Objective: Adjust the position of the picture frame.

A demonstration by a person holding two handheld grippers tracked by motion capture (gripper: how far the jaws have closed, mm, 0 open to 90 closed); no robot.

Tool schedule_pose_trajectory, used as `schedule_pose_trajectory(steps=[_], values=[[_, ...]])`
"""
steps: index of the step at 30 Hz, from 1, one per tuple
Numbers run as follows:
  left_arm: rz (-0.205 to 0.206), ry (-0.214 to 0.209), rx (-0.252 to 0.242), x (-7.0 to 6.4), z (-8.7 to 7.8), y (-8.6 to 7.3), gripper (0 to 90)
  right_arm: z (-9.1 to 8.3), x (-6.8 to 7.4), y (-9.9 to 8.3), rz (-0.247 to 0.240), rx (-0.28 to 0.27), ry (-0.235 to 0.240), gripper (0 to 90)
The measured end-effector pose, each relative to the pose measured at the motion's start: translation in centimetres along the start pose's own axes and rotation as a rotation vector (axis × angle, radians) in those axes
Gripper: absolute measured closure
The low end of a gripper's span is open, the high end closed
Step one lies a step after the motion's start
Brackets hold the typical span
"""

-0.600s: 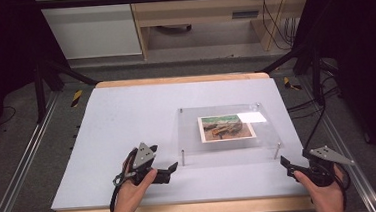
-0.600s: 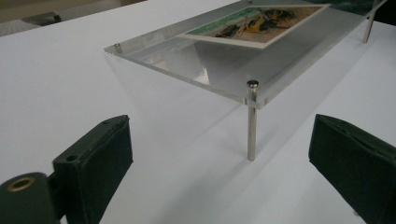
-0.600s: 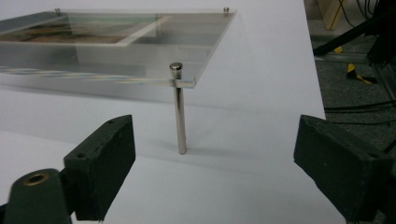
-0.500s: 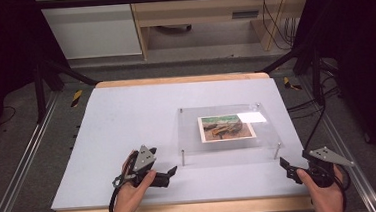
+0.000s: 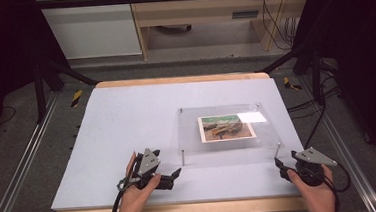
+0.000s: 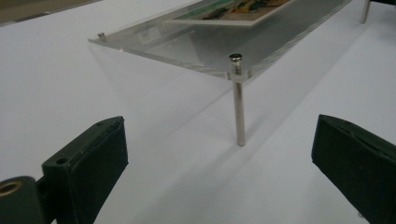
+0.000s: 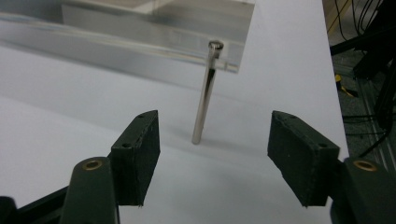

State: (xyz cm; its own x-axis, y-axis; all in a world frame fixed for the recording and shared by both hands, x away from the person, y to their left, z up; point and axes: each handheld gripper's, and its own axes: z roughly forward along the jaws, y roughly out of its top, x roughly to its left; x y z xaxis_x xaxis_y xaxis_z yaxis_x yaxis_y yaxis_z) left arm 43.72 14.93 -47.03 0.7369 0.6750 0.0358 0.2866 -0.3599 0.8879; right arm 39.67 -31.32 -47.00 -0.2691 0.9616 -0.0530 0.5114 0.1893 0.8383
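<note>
Both hand-held grippers, left (image 5: 176, 174) and right (image 5: 279, 164), gape before the acrylic frame's (image 5: 229, 144) near legs; grasping not yet begun.

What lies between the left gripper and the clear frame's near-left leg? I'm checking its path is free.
Nothing: bare white table separates the left gripper from the leg, seen in the left gripper view.

Clear acrylic frame (image 5: 227, 128) stands level on four metal legs.
</note>
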Motion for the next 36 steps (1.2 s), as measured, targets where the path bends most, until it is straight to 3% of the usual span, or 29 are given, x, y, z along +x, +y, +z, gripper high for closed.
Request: schedule_pose_trajectory(steps=[4,11,14,20,26,32,33,36], values=[[-0.015,-0.019,-0.030,0.0,-0.1,0.3,3.1,0.5,-0.2,0.6,0.020,-0.077,0.003,37.1],[-0.038,-0.053,-0.027,0.0,-0.1,0.6,3.1,2.2,-0.6,0.6,0.052,-0.045,0.063,45.4],[-0.059,-0.067,-0.025,-0.1,-0.1,0.7,3.3,2.9,-0.8,1.0,0.066,-0.045,0.108,55.7],[-0.072,-0.063,-0.045,-0.3,-0.2,0.7,4.3,3.5,-1.4,1.1,0.089,-0.057,0.148,75.5],[-0.094,-0.064,-0.030,-0.3,0.0,0.8,15.3,3.7,-2.0,1.0,0.129,-0.092,0.185,84.3],[-0.105,-0.045,-0.036,-0.4,0.7,0.9,28.7,3.5,-2.2,1.5,0.175,-0.120,0.196,84.2],[-0.100,-0.045,-0.030,-0.5,1.0,0.9,34.5,3.5,-2.3,1.6,0.181,-0.123,0.201,84.1],[-0.089,-0.030,-0.017,-0.8,1.9,1.0,40.1,3.4,-2.4,1.8,0.212,-0.135,0.210,83.8]])
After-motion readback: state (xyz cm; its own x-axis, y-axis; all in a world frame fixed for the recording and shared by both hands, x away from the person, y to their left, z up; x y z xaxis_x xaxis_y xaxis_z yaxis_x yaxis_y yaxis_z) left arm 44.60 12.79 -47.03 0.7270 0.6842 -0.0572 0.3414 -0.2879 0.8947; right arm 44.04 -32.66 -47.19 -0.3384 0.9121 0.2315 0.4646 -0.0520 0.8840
